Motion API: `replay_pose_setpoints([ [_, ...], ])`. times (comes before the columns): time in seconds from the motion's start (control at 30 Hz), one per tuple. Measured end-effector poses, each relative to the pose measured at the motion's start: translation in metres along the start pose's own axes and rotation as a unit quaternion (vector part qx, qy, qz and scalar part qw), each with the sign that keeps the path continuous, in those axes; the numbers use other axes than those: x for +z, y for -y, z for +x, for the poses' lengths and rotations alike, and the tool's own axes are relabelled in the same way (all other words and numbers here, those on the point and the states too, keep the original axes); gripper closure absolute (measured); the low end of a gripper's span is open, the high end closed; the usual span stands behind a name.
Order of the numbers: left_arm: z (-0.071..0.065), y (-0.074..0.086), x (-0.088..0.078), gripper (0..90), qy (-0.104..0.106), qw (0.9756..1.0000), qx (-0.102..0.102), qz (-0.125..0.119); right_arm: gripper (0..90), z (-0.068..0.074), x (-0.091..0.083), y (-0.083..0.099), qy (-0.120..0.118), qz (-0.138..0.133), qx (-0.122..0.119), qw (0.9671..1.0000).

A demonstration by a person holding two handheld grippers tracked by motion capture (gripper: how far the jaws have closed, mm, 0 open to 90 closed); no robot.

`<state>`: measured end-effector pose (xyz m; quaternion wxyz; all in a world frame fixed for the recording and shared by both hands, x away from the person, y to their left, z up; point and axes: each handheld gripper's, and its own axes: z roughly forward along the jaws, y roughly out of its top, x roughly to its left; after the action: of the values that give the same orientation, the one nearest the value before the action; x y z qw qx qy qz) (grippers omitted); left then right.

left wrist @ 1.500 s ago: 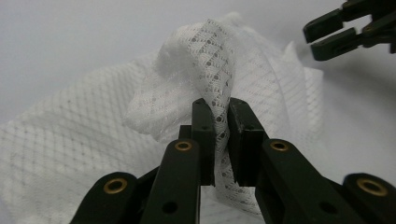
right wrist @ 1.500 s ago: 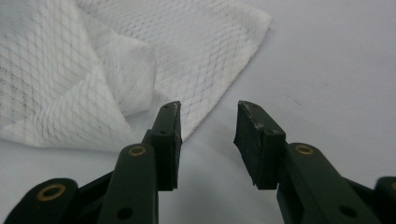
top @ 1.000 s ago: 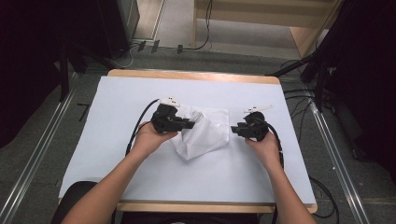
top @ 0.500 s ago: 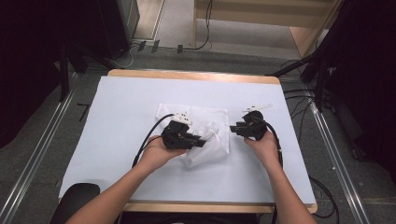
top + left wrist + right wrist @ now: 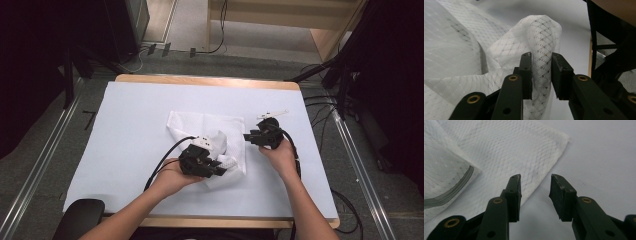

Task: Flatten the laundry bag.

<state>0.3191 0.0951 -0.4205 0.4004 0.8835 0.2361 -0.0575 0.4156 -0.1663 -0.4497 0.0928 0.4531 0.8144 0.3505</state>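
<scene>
While the right gripper [image 5: 535, 195] gapes, left fingers [image 5: 526, 75], just opening, seemingly loosely straddle the cloth [image 5: 541, 32].

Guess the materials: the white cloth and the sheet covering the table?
White cloth: looks like thin woven or nonwoven fabric, matte; open diamond mesh and soft folds show. Table cover: smooth, matte, pale sheet, paper or plastic, can't tell which. A wooden table edge shows around it.

The left gripper [image 5: 222, 169] and its hand are covering the near part of the white cloth [image 5: 210, 127] in the high view. In the left gripper view the cloth [image 5: 541, 32] is running off the left and bottom edges, its far folds blurring.
</scene>
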Motion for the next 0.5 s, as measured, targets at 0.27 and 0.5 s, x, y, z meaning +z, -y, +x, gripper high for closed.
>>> replay_pose_setpoints([
  [0.27,-0.005,0.000,-0.014,55.4,0.001,1.0000,-0.004,-0.007,63.0,0.003,0.003,-0.004,-0.006,0.002,-0.005,1.0000],
  [0.5,0.001,-0.001,-0.036,53.1,-0.020,0.9994,-0.012,-0.026,63.4,0.008,0.006,-0.007,-0.013,0.002,-0.012,0.9998],
])
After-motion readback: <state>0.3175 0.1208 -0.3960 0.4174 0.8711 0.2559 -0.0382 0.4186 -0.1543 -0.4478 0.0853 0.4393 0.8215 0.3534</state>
